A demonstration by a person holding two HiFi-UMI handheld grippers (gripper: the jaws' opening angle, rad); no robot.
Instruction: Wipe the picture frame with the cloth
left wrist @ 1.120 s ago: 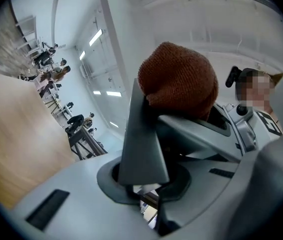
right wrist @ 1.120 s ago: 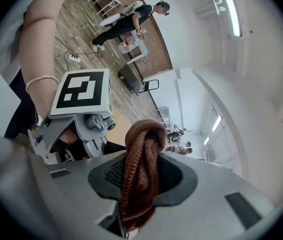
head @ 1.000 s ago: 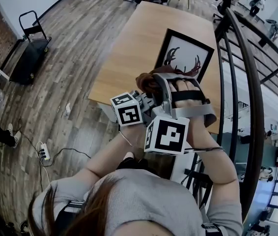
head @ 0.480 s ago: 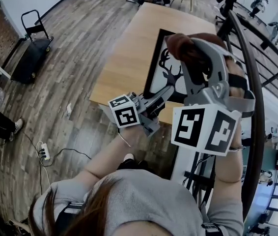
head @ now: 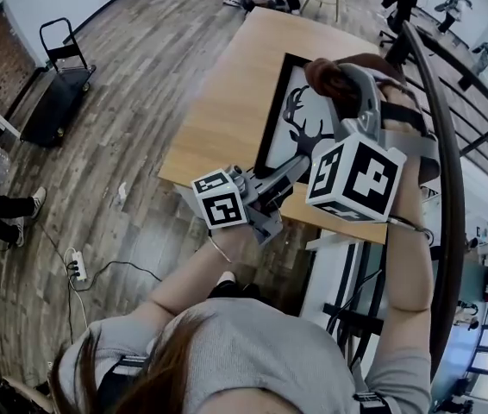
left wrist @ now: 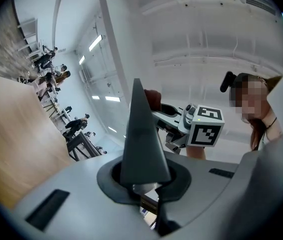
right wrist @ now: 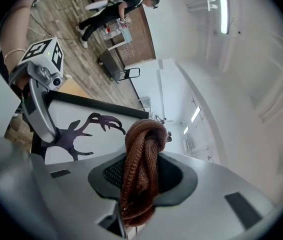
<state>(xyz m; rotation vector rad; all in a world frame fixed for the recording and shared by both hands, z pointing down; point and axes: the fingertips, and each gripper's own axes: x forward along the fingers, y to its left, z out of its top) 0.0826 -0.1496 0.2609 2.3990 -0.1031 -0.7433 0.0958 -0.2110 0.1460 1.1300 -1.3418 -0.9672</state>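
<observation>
The picture frame point(head: 289, 121), black-edged with a dark deer silhouette on white, stands tilted over the wooden table point(head: 227, 84). My left gripper point(head: 299, 163) is shut on the frame's lower edge; in the left gripper view that edge shows as a dark wedge point(left wrist: 142, 134) between the jaws. My right gripper point(head: 340, 74) is shut on a bunched brown cloth point(head: 330, 74), held up at the frame's upper right side. In the right gripper view the cloth point(right wrist: 141, 169) hangs between the jaws, with the frame point(right wrist: 89, 134) and the left gripper's fingers point(right wrist: 37, 111) beyond it.
A dark curved railing point(head: 438, 153) runs along the right of the table. A black cart point(head: 54, 80) stands on the wood floor at the left, and a power strip point(head: 78, 266) lies near my feet. People sit and stand at the far end of the room.
My right gripper has risen with the cloth from low in front of the frame to its upper right side. The left gripper has stayed in place on the frame.
</observation>
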